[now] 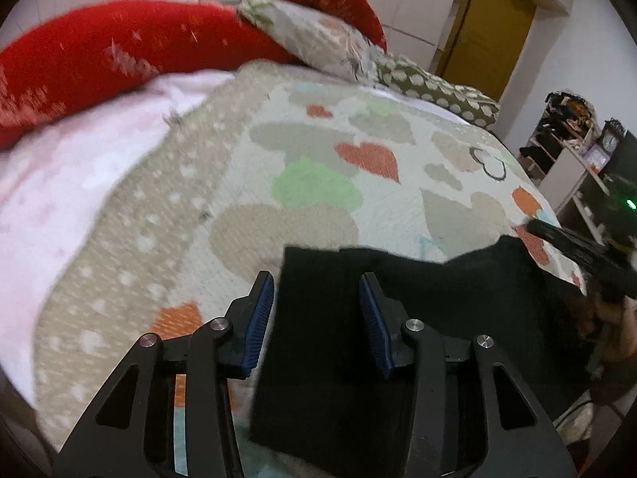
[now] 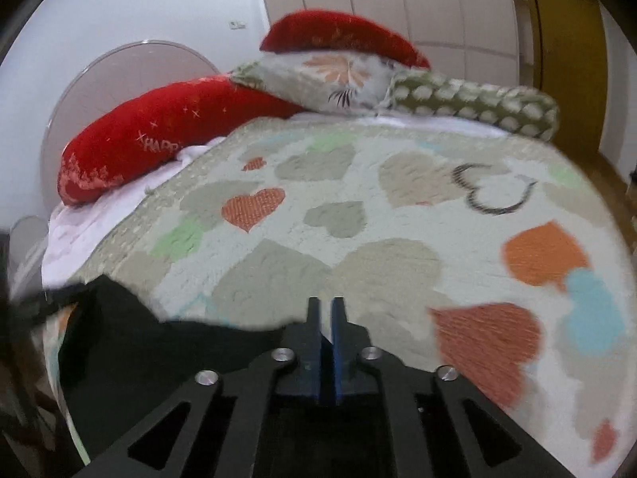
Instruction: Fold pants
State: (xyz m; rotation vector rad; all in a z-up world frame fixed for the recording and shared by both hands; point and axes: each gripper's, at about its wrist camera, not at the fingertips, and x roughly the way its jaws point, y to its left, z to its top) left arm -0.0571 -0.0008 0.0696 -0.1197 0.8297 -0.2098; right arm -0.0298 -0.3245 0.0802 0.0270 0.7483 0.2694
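Note:
Black pants (image 1: 438,298) lie flat on the heart-patterned bedspread (image 1: 318,159) near its front edge. My left gripper (image 1: 318,302) hangs open over the pants' left end. Its left pad is just outside the cloth's edge, its right pad is above the cloth, and neither presses on it. At the far right, one black finger (image 1: 557,237) of the right gripper reaches the pants' other corner. In the right wrist view the pants (image 2: 139,342) fill the lower left. My right gripper (image 2: 327,310) shows a narrow slit between its blue pads, with pale bedspread (image 2: 358,219) visible through it and no cloth in it.
Red pillows (image 1: 119,47) (image 2: 171,127), a floral pillow (image 1: 318,40) and a green spotted bolster (image 2: 477,99) line the head of the bed. A white sheet (image 1: 59,183) shows on the left. A cluttered shelf (image 1: 565,151) and a yellow door (image 1: 489,32) stand to the right.

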